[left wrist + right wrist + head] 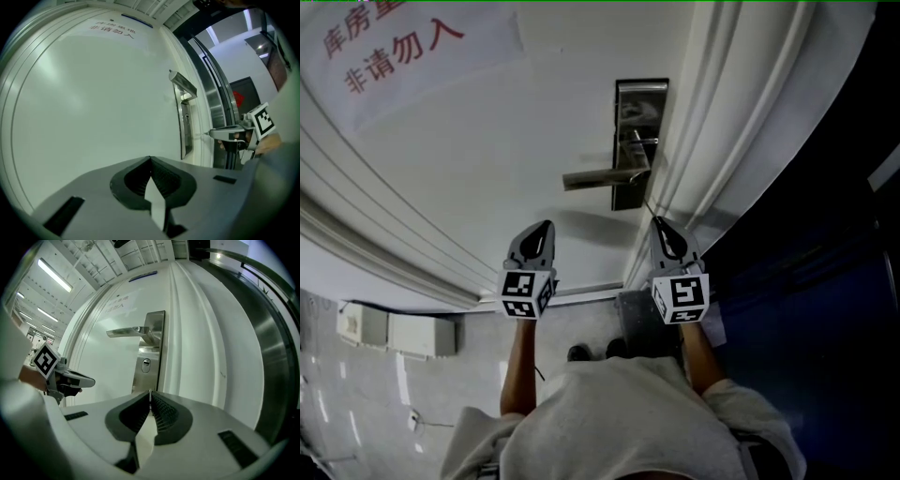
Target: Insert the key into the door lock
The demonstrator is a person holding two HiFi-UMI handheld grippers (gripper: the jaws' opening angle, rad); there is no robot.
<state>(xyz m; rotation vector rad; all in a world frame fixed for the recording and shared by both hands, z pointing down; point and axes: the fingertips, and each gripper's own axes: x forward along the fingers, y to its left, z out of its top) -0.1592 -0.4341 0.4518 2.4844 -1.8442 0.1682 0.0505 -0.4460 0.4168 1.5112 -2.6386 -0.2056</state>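
Observation:
A steel lock plate point(639, 141) with a lever handle point(600, 176) sits on the white door point(487, 159). In the right gripper view the keyhole point(146, 363) lies under the handle point(126, 331), straight ahead of my right gripper point(150, 394). That gripper point(657, 223) is shut on a thin key point(206, 135), which pokes from its tip towards the door edge, a little short of the plate. My left gripper point(547, 225) is shut and holds nothing, level with the right one and to its left, facing bare door below the handle.
A paper sign with red characters point(394, 47) hangs on the door at upper left. The ribbed white door frame point(712, 141) runs beside the lock, with a dark opening point(825, 234) beyond it. Below are glossy floor point(356, 403), a low white box point(389, 328) and the person's shoes point(579, 352).

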